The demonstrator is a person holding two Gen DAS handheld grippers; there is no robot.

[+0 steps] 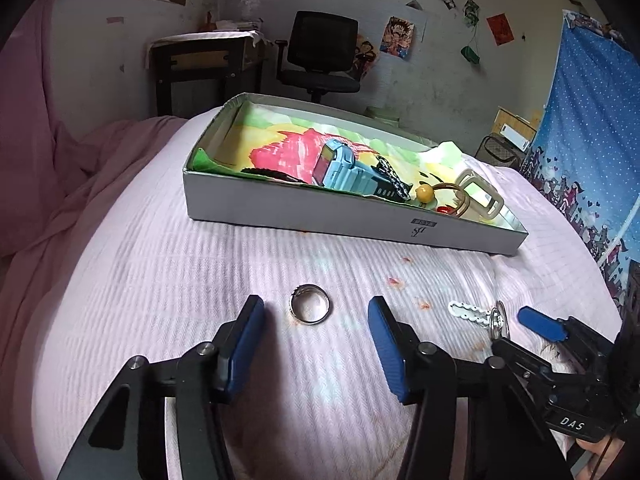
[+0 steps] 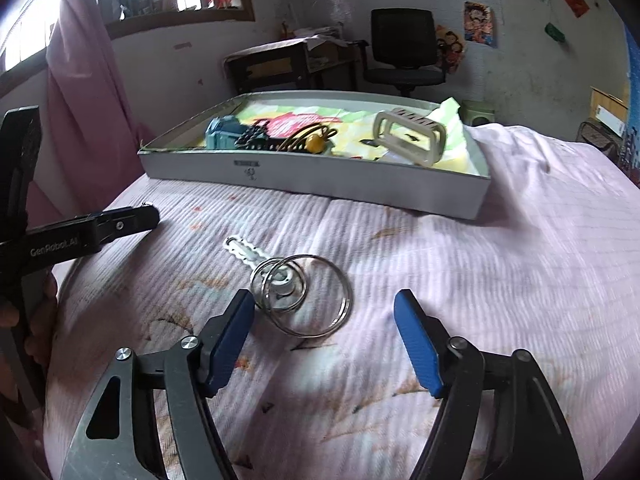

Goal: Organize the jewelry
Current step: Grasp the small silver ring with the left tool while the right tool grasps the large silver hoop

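The left gripper [image 1: 316,312] is held low over the pink bedspread [image 1: 160,264], jaws spread, with a silver ring [image 1: 309,309] lying between the fingertips, untouched. The right gripper [image 2: 324,316] is likewise spread; linked metal rings [image 2: 304,294] with a white strap [image 2: 244,250] lie just ahead of it. A grey box [image 1: 320,216] farther back holds a blue watch [image 1: 340,166] and a beige watch [image 2: 410,136].

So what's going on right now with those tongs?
Both tongs open, empty. Left tongs flank silver ring on bedspread. Right tongs at linked rings. Box path unobstructed.
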